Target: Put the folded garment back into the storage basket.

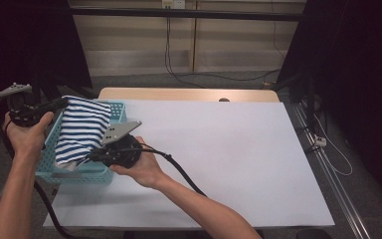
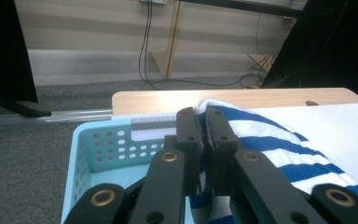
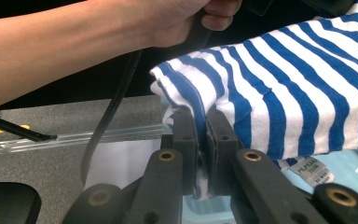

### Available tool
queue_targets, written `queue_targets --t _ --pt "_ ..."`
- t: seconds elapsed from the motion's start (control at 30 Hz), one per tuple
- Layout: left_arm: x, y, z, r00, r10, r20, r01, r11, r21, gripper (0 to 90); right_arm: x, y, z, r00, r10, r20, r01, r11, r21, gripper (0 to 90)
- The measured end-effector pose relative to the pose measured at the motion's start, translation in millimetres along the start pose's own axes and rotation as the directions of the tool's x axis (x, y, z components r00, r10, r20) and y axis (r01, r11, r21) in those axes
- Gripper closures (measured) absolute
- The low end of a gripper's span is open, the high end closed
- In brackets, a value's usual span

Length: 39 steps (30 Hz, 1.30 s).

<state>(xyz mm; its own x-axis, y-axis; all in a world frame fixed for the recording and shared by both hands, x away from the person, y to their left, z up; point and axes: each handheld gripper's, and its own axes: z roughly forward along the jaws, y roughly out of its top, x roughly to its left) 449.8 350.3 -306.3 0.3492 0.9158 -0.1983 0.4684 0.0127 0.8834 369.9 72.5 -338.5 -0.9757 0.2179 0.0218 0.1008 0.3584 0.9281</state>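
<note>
The shirt (image 1: 82,129), soft, light and floppy over the basket (image 1: 77,172), sags unless pinched at opposite edges, where the left gripper (image 2: 204,122) and right gripper (image 3: 205,122) each clench it.

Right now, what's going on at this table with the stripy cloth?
A person holds a two-jaw gripper in each hand. The left gripper and the right gripper are each shut on an edge of the folded blue-and-white striped cloth, holding it over the light blue perforated plastic basket at the left edge of the white-covered table.
</note>
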Motion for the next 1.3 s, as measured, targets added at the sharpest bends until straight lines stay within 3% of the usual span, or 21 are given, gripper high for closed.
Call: queue_targets --t 0.13,0.37,0.43,0.57,0.6,0.9,1.0,1.3 --pt "3.8 0.2 3.2 1.0 -0.002 0.004 0.002 0.9999 -0.015 86.0 -2.7 0.1 4.6 1.0 0.006 -0.001 -0.006 1.0 0.006 84.9" --pt "8.4 1.9 10.1 0.9999 -0.012 -0.005 0.012 0.9999 0.007 86.0 -7.0 1.8 16.1 1.0 0.009 0.0 -0.009 1.0 0.028 84.9" --pt "10.9 0.6 13.8 0.9995 -0.031 -0.002 0.031 0.9995 0.008 86.0 -9.2 1.8 20.3 1.0 0.01 0.0 -0.01 0.999 0.035 85.0" --pt "13.4 -0.5 17.3 0.9997 -0.024 -0.01 0.024 0.9995 0.023 86.1 -10.2 0.3 25.1 0.9998 0.018 -0.002 -0.018 0.999 0.045 84.9" --pt "14.0 -0.8 19.3 0.9996 -0.026 -0.007 0.026 0.9996 0.007 86.0 -10.8 -0.3 26.0 0.9999 0.013 0.0 -0.013 0.999 0.047 84.9" --pt "17.8 -4.1 34.8 0.9993 -0.034 -0.018 0.035 0.9983 0.047 86.1 -19.0 -8.1 37.6 0.9995 0.032 0.007 -0.032 0.997 0.067 84.9" --pt "20.5 -5.7 35.2 0.9986 -0.052 -0.009 0.052 0.9978 0.041 86.1 -21.1 -9.8 39.9 0.9992 0.039 0.004 -0.039 0.997 0.066 84.9" --pt "25.4 -10.0 29.3 0.999 -0.033 -0.03 0.035 0.998 0.053 86.1 -20.0 -16.3 49.9 0.9992 0.04 -0.001 -0.04 0.996 0.081 84.9"
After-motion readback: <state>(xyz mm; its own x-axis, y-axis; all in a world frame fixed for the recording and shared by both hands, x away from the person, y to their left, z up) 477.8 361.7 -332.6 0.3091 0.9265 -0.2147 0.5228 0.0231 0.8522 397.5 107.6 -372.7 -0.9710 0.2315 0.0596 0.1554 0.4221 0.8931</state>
